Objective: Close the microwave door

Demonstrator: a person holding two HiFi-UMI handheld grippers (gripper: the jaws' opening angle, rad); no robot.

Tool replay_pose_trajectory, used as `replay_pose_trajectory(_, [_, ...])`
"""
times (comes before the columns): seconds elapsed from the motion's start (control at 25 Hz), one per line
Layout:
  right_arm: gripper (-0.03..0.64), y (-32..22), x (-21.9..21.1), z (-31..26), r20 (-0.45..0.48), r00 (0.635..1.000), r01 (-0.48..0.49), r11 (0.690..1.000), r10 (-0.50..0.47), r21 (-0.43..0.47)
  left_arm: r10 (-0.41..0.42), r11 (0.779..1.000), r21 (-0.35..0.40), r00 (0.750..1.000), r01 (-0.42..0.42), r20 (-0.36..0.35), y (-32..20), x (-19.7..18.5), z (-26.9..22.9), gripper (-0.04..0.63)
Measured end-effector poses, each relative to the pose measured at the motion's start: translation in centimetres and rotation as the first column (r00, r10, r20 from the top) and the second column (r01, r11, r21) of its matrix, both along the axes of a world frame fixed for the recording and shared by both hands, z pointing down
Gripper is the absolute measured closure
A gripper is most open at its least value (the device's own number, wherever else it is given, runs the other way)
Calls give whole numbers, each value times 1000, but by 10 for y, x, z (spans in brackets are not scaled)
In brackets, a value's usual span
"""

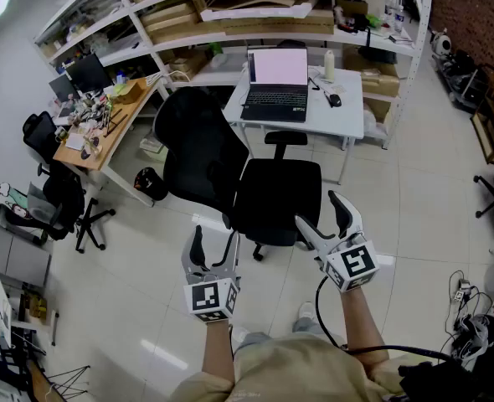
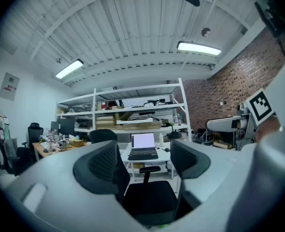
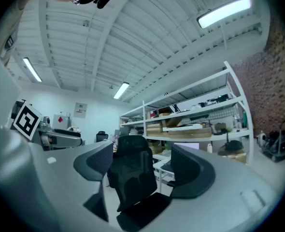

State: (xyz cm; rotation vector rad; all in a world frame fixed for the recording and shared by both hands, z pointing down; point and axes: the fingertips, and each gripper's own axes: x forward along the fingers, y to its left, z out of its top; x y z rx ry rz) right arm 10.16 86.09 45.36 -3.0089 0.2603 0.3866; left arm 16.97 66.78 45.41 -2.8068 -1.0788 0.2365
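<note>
Left tongs point(image 1: 215, 248) and right tongs point(image 1: 322, 216) side by side just short of black office chair point(image 1: 272, 195), both parted, nothing between. Beyond chair: white table point(image 1: 347, 111) carrying open laptop point(image 1: 276, 86). Behind that: shelving rack point(image 1: 230, 19). No microwave in any view; its direction from tongs, nearer hand, cannot be told.

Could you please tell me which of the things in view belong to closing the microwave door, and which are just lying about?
For the job: left gripper, jaws open and empty; right gripper, likewise. No microwave shows in any view.

Lying about: black office chair; laptop; white desk; bottle; shelving; wooden desk.
</note>
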Motion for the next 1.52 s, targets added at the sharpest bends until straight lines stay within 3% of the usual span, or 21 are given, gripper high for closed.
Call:
replay_pose_trajectory(0.28, [255,-116,13,0,-69,980,185,982,-188,-38,-127,992,-29,991,126,-39,-105,-20,6,250])
replay_pose_trajectory(0.56, [255,-310,-20,0,-82,888,438,886,-453,-152,-327,941,-120,941,316,-91,-272,-83,5,250])
replay_pose_trajectory(0.64, [255,-376,-26,8,-71,841,520,838,-536,-164,-407,911,-116,907,395,-111,-331,-102,14,250])
replay_pose_trajectory(0.8, [255,-518,-49,29,-66,720,676,720,-691,-160,-588,809,-106,794,579,-151,-463,-155,34,250])
replay_pose_trajectory(0.92, [256,-598,-55,34,-67,616,773,619,-785,-137,-709,704,-110,684,702,-173,-533,-190,35,250])
replay_pose_trajectory(1.04, [256,-638,-41,45,-61,470,869,474,-880,-145,-815,576,-108,559,811,-152,-555,-200,51,250])
replay_pose_trajectory(1.12, [256,-647,-14,53,-63,337,928,342,-939,-144,-885,460,-113,444,881,-141,-551,-188,64,251])
replay_pose_trajectory(1.24, [256,-653,20,50,-69,116,982,125,-991,-143,-965,250,-133,235,959,-115,-541,-173,66,256])
replay_pose_trajectory(1.32, [256,-661,17,42,-73,-9,990,1,-997,-142,-989,122,-135,109,983,-95,-541,-184,63,259])
replay_pose_trajectory(1.4, [256,-672,8,36,-70,-109,986,-99,-992,-137,-996,15,-125,4,992,-94,-541,-201,57,259])
replay_pose_trajectory(1.52, [256,-680,12,42,-57,-228,968,-220,-972,-121,-991,-105,-128,-115,986,-73,-525,-205,59,259])
